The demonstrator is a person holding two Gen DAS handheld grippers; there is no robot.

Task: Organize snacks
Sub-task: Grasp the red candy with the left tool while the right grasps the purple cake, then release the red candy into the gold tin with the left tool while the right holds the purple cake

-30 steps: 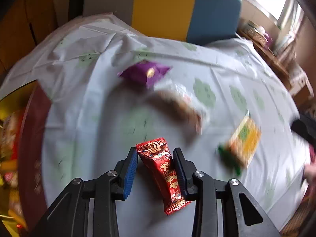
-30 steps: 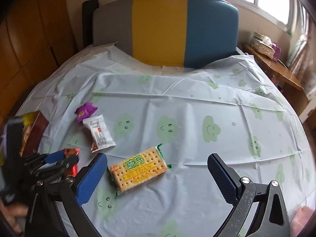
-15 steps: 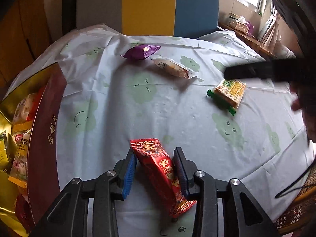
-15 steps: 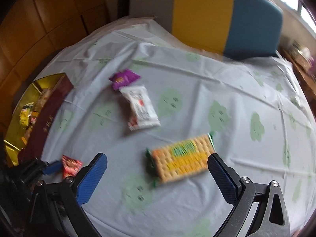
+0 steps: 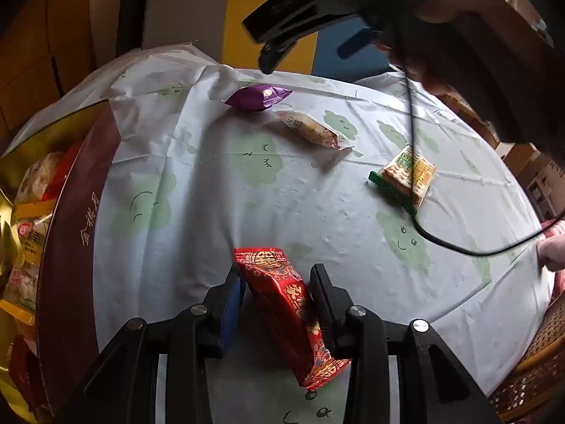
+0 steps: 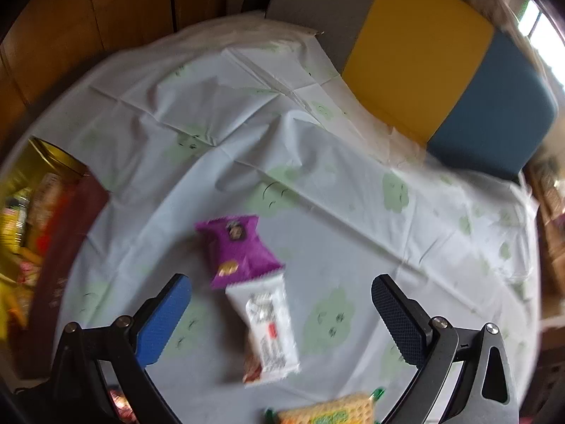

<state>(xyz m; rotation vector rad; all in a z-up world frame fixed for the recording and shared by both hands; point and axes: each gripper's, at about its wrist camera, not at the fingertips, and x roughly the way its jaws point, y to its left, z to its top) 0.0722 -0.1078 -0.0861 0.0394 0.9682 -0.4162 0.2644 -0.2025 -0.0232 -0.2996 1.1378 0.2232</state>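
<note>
Left wrist view: left gripper clamps the red packet near the table's front edge, beside the half-filled box. Right gripper hangs wide open above the white packet; purple packet and crackers also unsorted.

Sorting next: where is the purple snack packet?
Right wrist view: the purple snack packet lies mid-table, its lower end touching the white packet, between the open right gripper's fingers.
</note>
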